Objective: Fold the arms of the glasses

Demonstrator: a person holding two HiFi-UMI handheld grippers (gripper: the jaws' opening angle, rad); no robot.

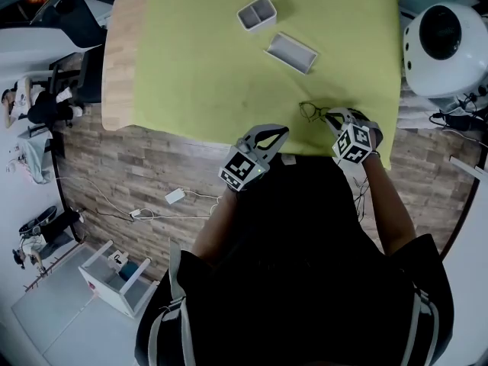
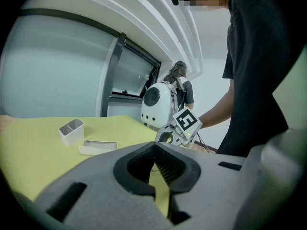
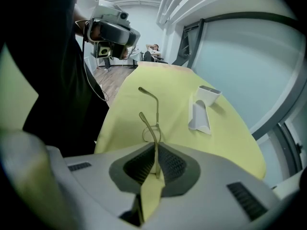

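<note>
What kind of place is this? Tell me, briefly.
Probably a lab or workshop: a cloth-covered table, a white dome-shaped machine beside it, cables on the wood-look floor.

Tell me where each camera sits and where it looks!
Head view: on the person's head, looking down at cloth, glasses, left gripper, right gripper, dark shirt.
Left gripper view: on the left gripper, facing the right one; its shut fingers show.
Right gripper view: on the right gripper, along fingers shut on the glasses.
Both gripper views share the white trays.
</note>
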